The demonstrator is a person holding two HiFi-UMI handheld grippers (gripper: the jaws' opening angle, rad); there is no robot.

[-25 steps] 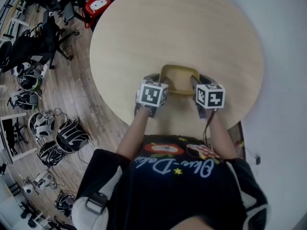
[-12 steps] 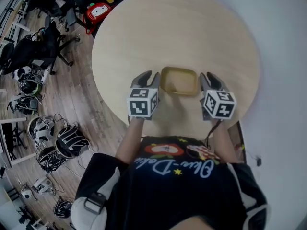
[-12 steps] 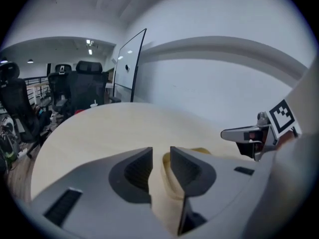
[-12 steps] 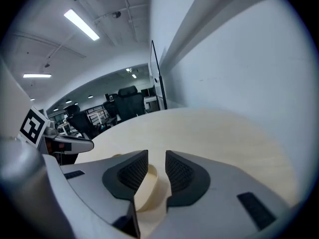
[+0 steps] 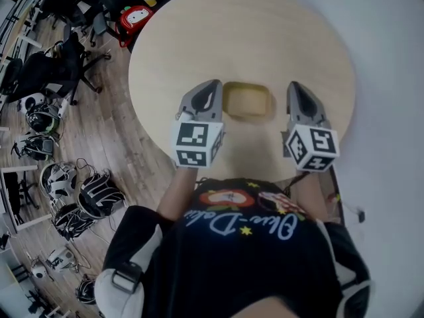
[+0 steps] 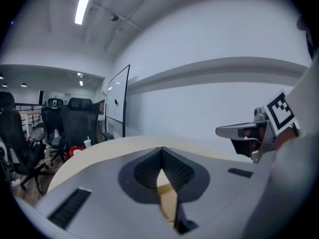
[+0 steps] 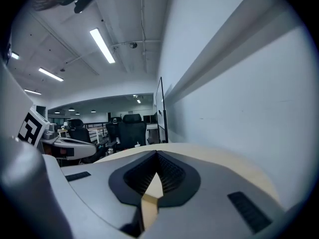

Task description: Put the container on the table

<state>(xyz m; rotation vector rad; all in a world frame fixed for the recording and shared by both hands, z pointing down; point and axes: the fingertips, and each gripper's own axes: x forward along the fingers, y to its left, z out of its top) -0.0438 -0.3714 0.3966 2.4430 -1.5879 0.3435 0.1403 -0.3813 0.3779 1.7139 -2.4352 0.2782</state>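
Left gripper [image 6: 161, 153] – jaws have just snapped together, nothing between them. Right gripper [image 7: 156, 157] the same, tips meeting, empty. Both hang above the round table [image 5: 265, 38], and between them the yellow container [image 5: 247, 102] sits on the tabletop, clear of both.

We hold the left gripper [image 5: 213, 87] and right gripper [image 5: 295, 87] side by side, pointing far. Both pairs of jaws have just closed, empty.
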